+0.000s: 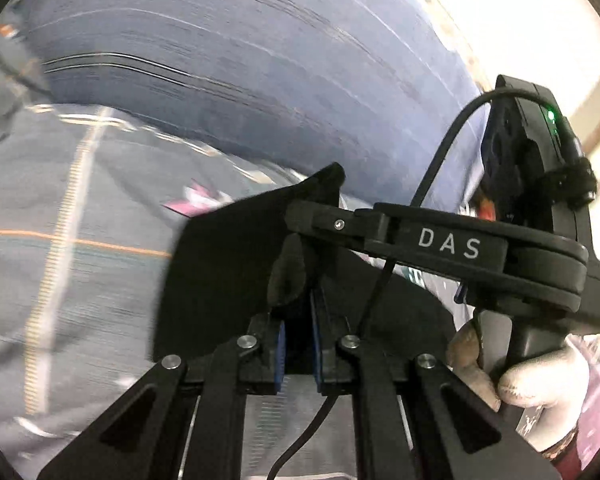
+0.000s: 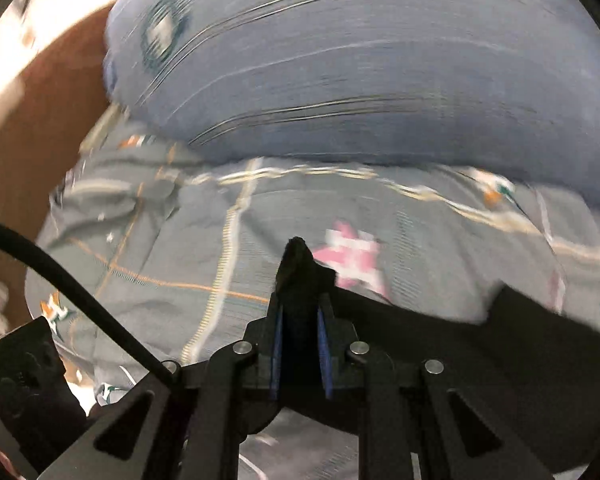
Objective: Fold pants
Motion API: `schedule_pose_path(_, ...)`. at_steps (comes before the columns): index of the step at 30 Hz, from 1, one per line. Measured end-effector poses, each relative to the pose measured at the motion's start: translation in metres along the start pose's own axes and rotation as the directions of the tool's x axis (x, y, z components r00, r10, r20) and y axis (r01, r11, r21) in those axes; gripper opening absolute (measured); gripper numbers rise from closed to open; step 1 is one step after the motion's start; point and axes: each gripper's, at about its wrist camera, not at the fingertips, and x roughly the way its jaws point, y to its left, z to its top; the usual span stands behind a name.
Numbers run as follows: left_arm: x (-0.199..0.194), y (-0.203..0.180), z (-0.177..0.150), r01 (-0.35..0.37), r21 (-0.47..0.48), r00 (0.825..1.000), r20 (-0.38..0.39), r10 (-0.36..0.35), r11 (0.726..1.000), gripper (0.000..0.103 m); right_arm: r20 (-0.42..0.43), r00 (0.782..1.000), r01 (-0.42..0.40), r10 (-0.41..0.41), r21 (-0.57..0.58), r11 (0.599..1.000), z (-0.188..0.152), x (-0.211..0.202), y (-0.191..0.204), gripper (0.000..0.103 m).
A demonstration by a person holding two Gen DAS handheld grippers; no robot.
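- In the left wrist view, grey patterned bedding (image 1: pixel 80 208) with orange and pale lines fills the left side, smeared by motion blur; a blue pillow (image 1: pixel 240 80) lies beyond it.
- The black pants (image 1: pixel 228 264) hang as a dark sheet in the middle of that view, above the bedding, and run down between the blue pads (image 1: pixel 281 354) of the left gripper (image 1: pixel 300 320), whose jaws are pressed in on the cloth.
- Only this view shows the right gripper from outside: its black body marked "DAS" crosses just past the left one, a green light glows on the unit above it, and a white-gloved right hand (image 1: pixel 536 368) grips its handle at the right edge.
- In the right wrist view, brown floor (image 2: pixel 48 128) appears at the left, which the other camera misses, along with a black cable (image 2: pixel 60 276).
- The right gripper (image 2: pixel 300 320) pinches a bunched tip of the pants (image 2: pixel 480 332) between its jaws; the fabric stretches away rightward as a dark band over the bedding (image 2: pixel 180 240).
- A pink star print (image 2: pixel 352 252) and the pillow (image 2: pixel 360 72) lie beyond.
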Motion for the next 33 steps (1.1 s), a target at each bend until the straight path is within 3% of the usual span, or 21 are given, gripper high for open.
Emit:
schedule_pose_path(6,0.06,-0.038,-0.029,-0.052,0.133,0.99,-0.124,0.069,0.99,0.012,0.047,0.998,-0.043,0.033,0.228,0.973,-0.039,-0.012,-0.099,0.016)
schedule_pose_path(9,0.057,-0.028,-0.032,-0.001,0.083,0.986,-0.167,0.015,0.997,0.012,0.045,0.999,-0.024,0.012,0.293,0.956,-0.057,0.001,-0.127,0.014)
schedule_pose_path(11,0.043,-0.021,-0.029,0.009,0.064,0.988,-0.156,0.001,0.998,0.013,0.053,0.998,0.001,-0.018,0.293,0.956,-0.063,0.005,-0.136,0.015)
schedule_pose_path(13,0.019,-0.007,-0.028,-0.01,0.05,0.992,-0.124,0.016,0.999,0.023,0.071,0.997,-0.02,-0.001,0.305,0.952,-0.066,0.005,-0.145,0.018)
schedule_pose_path(15,-0.002,0.012,-0.025,-0.063,0.017,0.994,-0.085,0.064,0.998,0.043,0.082,0.996,-0.005,-0.021,0.312,0.95,-0.067,-0.003,-0.151,0.033)
schedule_pose_path(18,-0.011,0.051,-0.016,-0.129,-0.082,0.99,-0.061,0.124,0.988,0.048,0.167,0.978,0.066,-0.127,0.328,0.942,-0.071,-0.032,-0.153,0.046)
schedule_pose_path(19,-0.012,0.062,-0.012,-0.137,-0.121,0.989,-0.066,0.13,0.983,0.048,0.203,0.969,0.069,-0.142,0.33,0.941,-0.072,-0.043,-0.151,0.046)
schedule_pose_path(21,-0.004,0.08,-0.007,-0.14,-0.179,0.989,-0.077,0.128,0.974,0.049,0.256,0.963,0.001,-0.084,0.307,0.952,-0.073,-0.058,-0.144,0.046)
schedule_pose_path(23,0.007,0.084,-0.005,-0.151,-0.175,0.987,-0.088,0.137,0.973,0.049,0.254,0.965,-0.131,0.062,0.262,0.956,-0.07,-0.056,-0.131,0.046)
schedule_pose_path(26,0.025,0.082,-0.003,-0.159,-0.136,0.982,-0.122,0.142,0.978,0.049,0.192,0.931,-0.353,0.31,0.262,0.898,-0.066,-0.026,-0.122,0.046)
schedule_pose_path(27,0.029,0.081,-0.002,-0.157,-0.121,0.981,-0.132,0.141,0.98,0.049,0.171,0.927,-0.371,0.334,0.28,0.885,-0.065,-0.015,-0.123,0.046)
schedule_pose_path(28,0.035,0.08,0.0,-0.156,-0.103,0.98,-0.141,0.141,0.982,0.049,0.151,0.936,-0.349,0.317,0.297,0.889,-0.065,-0.005,-0.125,0.046)
schedule_pose_path(30,0.044,0.073,0.005,-0.146,-0.078,0.979,-0.152,0.133,0.986,0.05,0.103,0.972,-0.234,0.212,0.327,0.916,-0.068,0.012,-0.134,0.045)
schedule_pose_path(31,0.051,0.07,0.008,-0.138,-0.057,0.979,-0.161,0.127,0.989,0.051,0.103,0.974,-0.224,0.2,0.331,0.917,-0.071,0.017,-0.139,0.039)
schedule_pose_path(33,0.065,0.065,0.012,-0.13,-0.028,0.975,-0.185,0.123,0.991,0.052,0.142,0.96,-0.277,0.242,0.339,0.899,-0.076,0.016,-0.15,0.038)
